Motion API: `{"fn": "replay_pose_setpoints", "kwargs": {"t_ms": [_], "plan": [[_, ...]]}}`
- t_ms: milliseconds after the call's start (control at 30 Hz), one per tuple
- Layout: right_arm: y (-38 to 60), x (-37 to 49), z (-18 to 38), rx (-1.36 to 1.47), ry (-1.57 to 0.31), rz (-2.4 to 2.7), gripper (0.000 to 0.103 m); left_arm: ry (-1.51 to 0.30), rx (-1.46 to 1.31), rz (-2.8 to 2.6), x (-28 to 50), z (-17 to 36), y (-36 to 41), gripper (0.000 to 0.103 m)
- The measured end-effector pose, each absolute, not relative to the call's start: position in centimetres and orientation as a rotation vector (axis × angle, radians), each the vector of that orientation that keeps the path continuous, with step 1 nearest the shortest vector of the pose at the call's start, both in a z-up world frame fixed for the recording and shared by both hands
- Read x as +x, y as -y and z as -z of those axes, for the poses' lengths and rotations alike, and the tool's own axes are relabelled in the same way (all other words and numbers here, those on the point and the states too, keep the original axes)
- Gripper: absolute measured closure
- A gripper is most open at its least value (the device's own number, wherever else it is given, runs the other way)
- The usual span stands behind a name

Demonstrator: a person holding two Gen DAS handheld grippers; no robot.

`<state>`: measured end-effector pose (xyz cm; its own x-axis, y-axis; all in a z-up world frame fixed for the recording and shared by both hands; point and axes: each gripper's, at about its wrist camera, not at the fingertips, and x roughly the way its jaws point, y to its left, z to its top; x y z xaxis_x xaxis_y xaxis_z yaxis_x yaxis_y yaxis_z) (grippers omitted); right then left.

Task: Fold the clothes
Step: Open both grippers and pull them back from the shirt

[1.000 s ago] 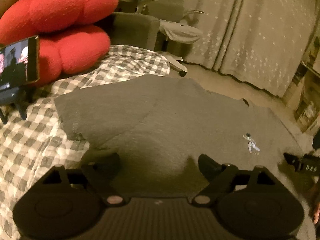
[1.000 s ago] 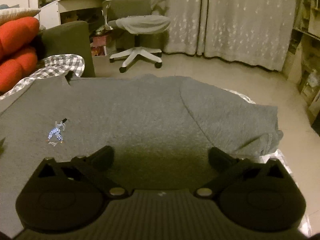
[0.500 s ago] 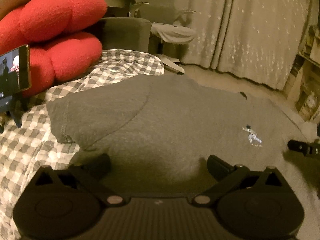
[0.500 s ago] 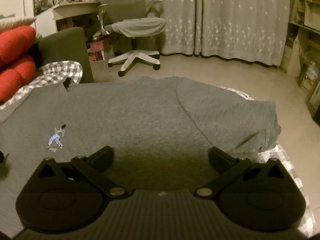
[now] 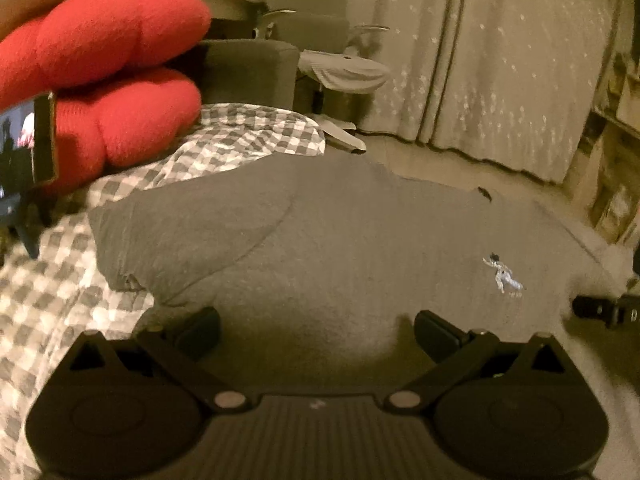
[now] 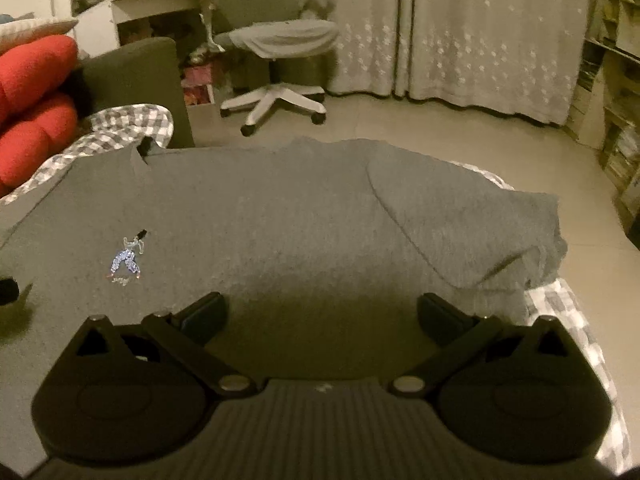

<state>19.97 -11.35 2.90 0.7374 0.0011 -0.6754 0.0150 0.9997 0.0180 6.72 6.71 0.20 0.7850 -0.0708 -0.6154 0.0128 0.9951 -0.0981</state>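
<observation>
We saw the grey T-shirt (image 5: 360,240) spread flat on the checked bedcover (image 5: 60,300), its long axis running across both views. Our left gripper (image 5: 316,330) stood nearer the left sleeve (image 5: 180,232), our right gripper (image 6: 320,316) nearer the right sleeve (image 6: 472,220); both had jaws apart, holding nothing.

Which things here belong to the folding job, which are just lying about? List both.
Job: grey T-shirt; left tongs, open; right tongs, open.
Lying about: red cushion; phone; checked cover; office chair; curtains.
</observation>
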Motion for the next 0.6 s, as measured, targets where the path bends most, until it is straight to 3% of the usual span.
{"fn": "replay_pose_setpoints", "kwargs": {"t_ms": [200, 367, 600], "plan": [[10.4, 19.0, -3.1, 0.007, -0.759, 0.041, 0.000, -0.688, -0.113, 0.064, 5.9, -0.9, -7.0, 0.001], [9.7, 17.6, -3.8, 0.018, -0.748, 0.048, 0.011, -0.699, -0.115, 0.051, 5.0, -1.5, -7.2, 0.001], [7.7, 14.7, -5.6, 0.011, -0.679, 0.052, 0.011, -0.676, -0.104, 0.052, 3.0, -3.2, -7.8, 0.001]]}}
